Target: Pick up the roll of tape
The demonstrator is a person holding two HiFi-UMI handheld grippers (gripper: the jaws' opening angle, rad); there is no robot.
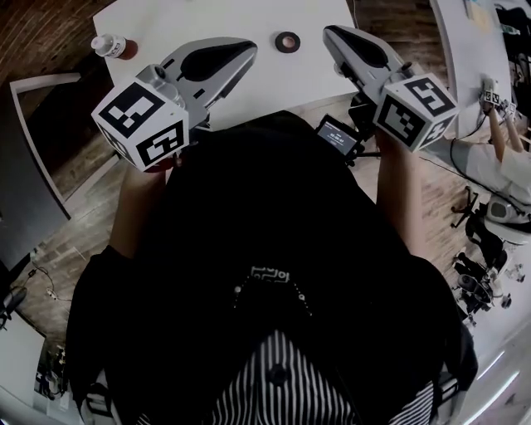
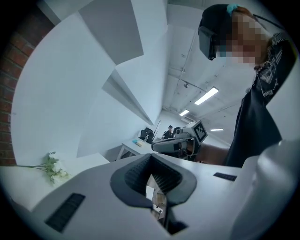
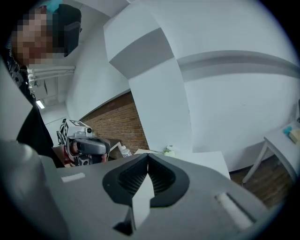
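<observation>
At the far left of the white surface stands a small bottle with a white cap. The left gripper comes next, its marker cube low and its nose pointing up over the surface's near edge. In the left gripper view its jaws meet at the tips with nothing between them, and only floor shows through the gap behind them. A spray of white flowers lies off to the left in that view. The roll of tape, a dark ring, lies flat on the surface between the two gripper noses, touched by neither. To its right the right gripper angles in from the other side. Its own view shows the jaws closed tip to tip and empty.
</observation>
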